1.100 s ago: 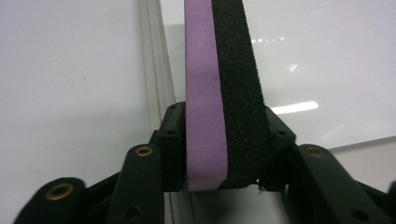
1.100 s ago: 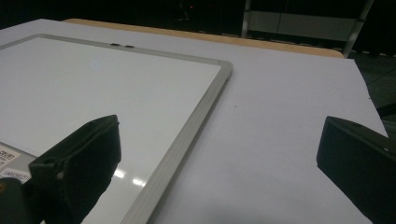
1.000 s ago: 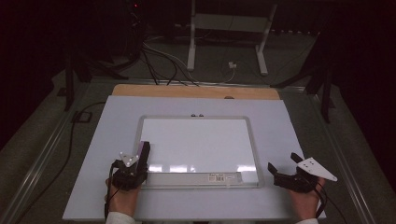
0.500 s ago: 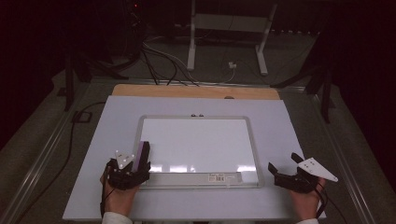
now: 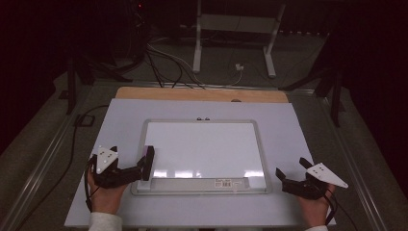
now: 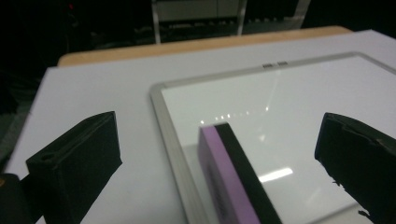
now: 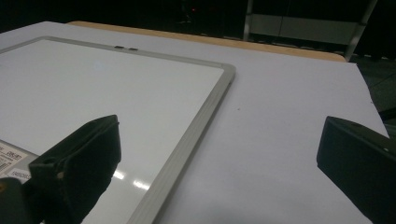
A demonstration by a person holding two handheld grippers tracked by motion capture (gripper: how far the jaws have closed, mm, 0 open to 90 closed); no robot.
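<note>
A purple and black eraser (image 5: 147, 162) stands on edge at the near left corner of the whiteboard (image 5: 207, 149). My left gripper (image 5: 137, 171) sits just left of it, and its jaws have just been opening. In the left gripper view the eraser (image 6: 233, 182) stands between the wide-apart jaws of the left gripper (image 6: 218, 128), and neither pad touches it. My right gripper (image 5: 291, 168) rests open near the table's front right, beside the whiteboard's right frame (image 7: 196, 130), with nothing between its jaws (image 7: 219, 128).
The whiteboard lies on a white tabletop (image 5: 120, 125) with a wooden strip (image 5: 202, 94) along its far edge. Two small magnets (image 5: 203, 118) sit on the board's far frame. A label (image 5: 226, 182) is on its near frame. Cables and a metal stand (image 5: 231, 38) are on the floor beyond.
The left gripper's jaws have opened off the eraser and the hand has drawn back to the left and risen a little. The eraser stays standing on the board. The right gripper has not moved.
</note>
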